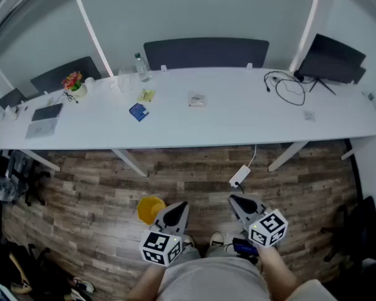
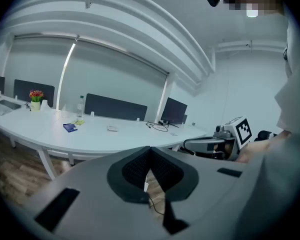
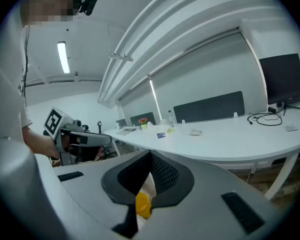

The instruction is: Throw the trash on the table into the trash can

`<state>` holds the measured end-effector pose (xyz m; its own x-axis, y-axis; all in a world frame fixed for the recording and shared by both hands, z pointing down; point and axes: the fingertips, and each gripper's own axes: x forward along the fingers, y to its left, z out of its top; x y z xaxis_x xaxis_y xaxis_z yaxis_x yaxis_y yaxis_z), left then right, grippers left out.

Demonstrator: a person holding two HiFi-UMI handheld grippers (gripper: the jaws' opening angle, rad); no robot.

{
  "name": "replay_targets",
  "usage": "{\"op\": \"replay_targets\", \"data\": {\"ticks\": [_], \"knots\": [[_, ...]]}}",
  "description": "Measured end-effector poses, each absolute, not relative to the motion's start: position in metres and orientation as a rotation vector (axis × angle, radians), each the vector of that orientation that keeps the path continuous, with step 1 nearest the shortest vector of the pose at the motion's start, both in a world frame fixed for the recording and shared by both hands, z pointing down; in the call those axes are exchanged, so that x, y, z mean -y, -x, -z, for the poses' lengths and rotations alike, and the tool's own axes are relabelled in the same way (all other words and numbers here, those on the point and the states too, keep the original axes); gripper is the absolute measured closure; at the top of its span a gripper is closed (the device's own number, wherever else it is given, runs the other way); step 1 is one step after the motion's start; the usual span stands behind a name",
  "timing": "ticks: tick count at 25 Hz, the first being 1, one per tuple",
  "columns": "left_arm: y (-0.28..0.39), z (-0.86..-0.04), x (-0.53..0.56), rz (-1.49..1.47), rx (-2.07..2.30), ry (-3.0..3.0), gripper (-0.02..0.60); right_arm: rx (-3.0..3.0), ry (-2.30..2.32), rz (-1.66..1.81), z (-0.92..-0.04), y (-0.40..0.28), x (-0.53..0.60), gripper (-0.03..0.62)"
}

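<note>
The person is wearing a pale short-sleeved shirt (image 1: 213, 279) and light shoes (image 1: 217, 238). The left gripper (image 1: 179, 205) and right gripper (image 1: 234, 199) are showing grey moulded shells with black ribbed pads (image 2: 135, 170), each carrying a white cube (image 1: 161, 247) printed with black square markers.

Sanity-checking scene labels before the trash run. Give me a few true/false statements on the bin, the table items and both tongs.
1. The yellow round trash can stands on the wooden floor, in front of the person. True.
2. The right tongs grip a wrapper. False: they are shut with nothing between them.
3. A blue square packet lies on the long white table. True.
4. The clear plastic bottle lies on its side at the table's near edge. False: it stands upright near the far edge.
5. The left tongs are wide open. False: they are shut and empty.
</note>
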<state>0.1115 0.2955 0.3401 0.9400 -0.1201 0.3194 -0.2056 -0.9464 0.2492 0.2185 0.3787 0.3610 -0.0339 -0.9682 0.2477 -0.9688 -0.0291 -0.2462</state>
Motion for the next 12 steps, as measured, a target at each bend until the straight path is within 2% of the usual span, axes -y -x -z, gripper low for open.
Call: {"op": "replay_targets", "data": {"ticks": [12], "knots": [[-0.103,-0.335,-0.275,-0.417,0.245,-2.810,0.581,2.186,-2.173,-0.558,-0.362,-0.215,-0.367,0.563]]}}
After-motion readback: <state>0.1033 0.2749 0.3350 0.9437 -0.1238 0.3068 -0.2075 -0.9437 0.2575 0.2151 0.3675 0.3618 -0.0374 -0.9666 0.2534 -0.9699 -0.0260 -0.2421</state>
